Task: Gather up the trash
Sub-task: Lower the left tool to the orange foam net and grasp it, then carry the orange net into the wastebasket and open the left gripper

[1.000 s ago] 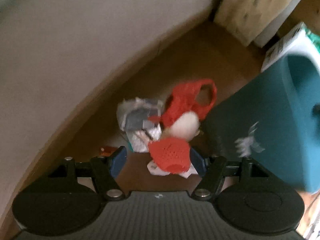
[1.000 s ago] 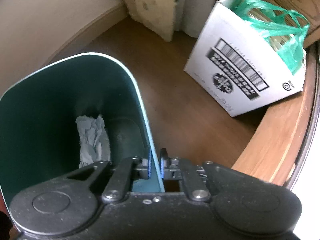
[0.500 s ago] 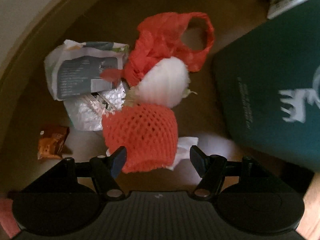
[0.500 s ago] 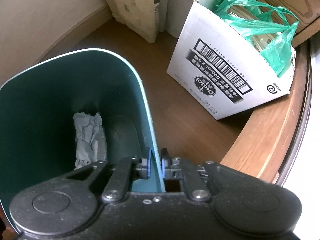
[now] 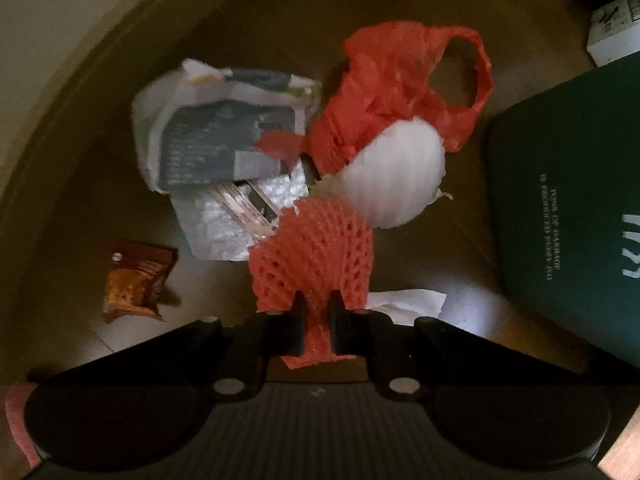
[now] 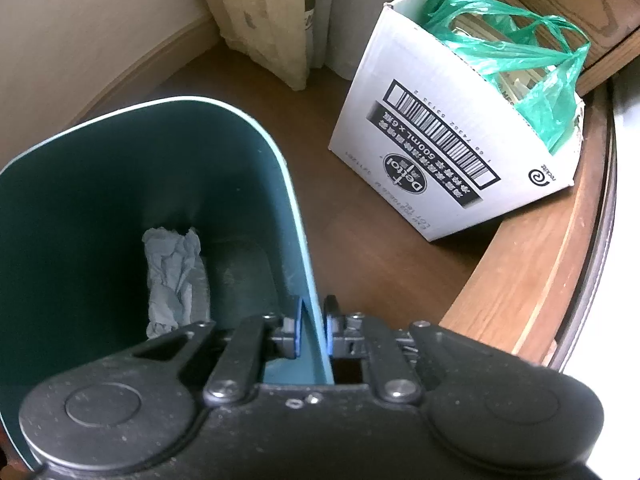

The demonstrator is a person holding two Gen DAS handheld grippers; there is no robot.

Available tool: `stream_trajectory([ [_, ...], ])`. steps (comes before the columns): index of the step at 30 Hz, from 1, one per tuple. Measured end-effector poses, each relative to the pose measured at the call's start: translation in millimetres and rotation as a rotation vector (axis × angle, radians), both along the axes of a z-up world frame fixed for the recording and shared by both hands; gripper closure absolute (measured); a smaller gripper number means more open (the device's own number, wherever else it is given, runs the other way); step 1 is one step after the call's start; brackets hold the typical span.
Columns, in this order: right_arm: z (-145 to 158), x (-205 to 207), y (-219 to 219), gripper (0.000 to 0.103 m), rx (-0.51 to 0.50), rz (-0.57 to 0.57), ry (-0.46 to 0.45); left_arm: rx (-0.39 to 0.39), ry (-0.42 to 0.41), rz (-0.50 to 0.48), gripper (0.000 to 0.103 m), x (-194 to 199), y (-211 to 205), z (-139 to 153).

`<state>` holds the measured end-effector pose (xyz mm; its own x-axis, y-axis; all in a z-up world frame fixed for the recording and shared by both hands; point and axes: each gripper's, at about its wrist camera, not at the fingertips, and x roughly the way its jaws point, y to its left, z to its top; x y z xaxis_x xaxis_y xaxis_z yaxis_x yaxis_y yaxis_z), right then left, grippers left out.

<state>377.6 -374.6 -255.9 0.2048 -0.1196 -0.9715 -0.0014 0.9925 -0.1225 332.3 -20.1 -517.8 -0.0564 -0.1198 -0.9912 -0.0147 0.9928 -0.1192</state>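
Observation:
A pile of trash lies on the brown floor in the left wrist view. Nearest is an orange foam net sleeve (image 5: 316, 248), and my left gripper (image 5: 317, 312) points down on it, its jaws closing with the net's near edge pinched between them. Behind it sit a white foam wrap (image 5: 394, 176), a red plastic bag (image 5: 400, 80), a crumpled printed paper bag (image 5: 224, 136) and bubble wrap (image 5: 224, 224). My right gripper (image 6: 311, 330) is shut on the rim of a dark green bin (image 6: 120, 184), which holds crumpled tissue (image 6: 176, 276).
A brown snack wrapper (image 5: 134, 276) lies left of the pile, white tissue (image 5: 408, 300) to the right. The green bin's side (image 5: 568, 220) stands close on the right. A white carton (image 6: 436, 160) with a green bag (image 6: 512, 60), a curtain (image 6: 264, 12) and a wooden ledge (image 6: 532, 288) surround the bin.
My left gripper dropped toward the pile, then its open jaws came together on the orange net sleeve. The right gripper stayed clamped on the bin's rim.

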Motion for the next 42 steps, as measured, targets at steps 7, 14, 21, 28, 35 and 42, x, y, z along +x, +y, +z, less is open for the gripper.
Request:
stream_trajectory([
  [7,2,-13,7,0.095,0.001,-0.029,0.008,0.002,-0.059,-0.002,0.093,-3,9,45],
  [14,3,-36,15,0.099,0.026,-0.088,0.020,-0.033,-0.147,0.009,0.093,-8,17,118],
  [21,5,-50,25,0.100,0.052,-0.106,0.001,-0.080,-0.241,0.002,0.093,-22,24,205],
  [28,8,-53,38,0.100,0.042,-0.053,-0.041,-0.151,-0.326,-0.093,0.093,-24,-11,277],
  [35,9,-54,50,0.100,0.025,-0.005,-0.096,-0.231,-0.368,-0.235,0.093,-5,-98,296],
  [42,9,-55,53,0.099,0.033,0.035,-0.134,-0.191,-0.272,-0.331,0.093,10,-164,252],
])
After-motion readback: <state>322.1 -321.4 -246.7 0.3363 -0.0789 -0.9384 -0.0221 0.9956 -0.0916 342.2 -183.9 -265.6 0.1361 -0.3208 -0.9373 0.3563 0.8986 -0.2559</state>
